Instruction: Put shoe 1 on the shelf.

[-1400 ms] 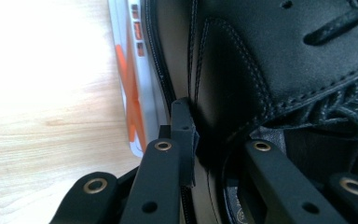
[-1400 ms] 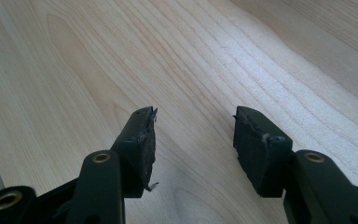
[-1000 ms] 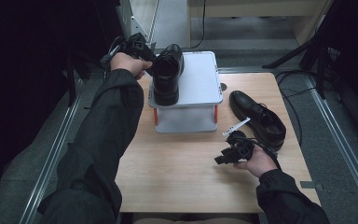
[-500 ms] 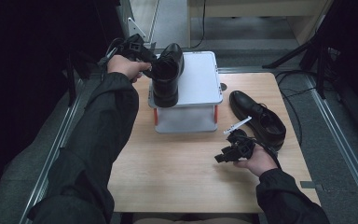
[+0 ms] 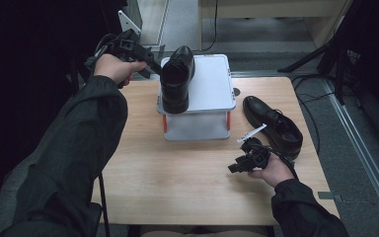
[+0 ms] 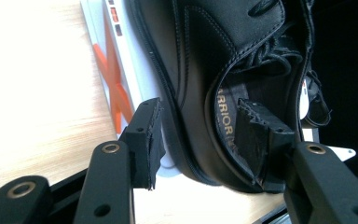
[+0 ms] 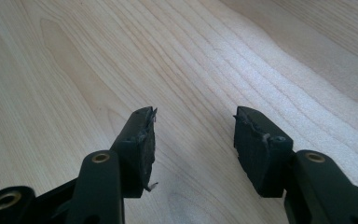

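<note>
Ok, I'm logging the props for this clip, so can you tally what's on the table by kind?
Black shoes: 2, one on the white box, one on the table
White box: 1
Grippers: 2, left gripper at the boxed shoe, right gripper over the table
Total: 5

High view overlooks table (image 5: 143,182); left gripper view close on shoe (image 6: 223,70), shared.
</note>
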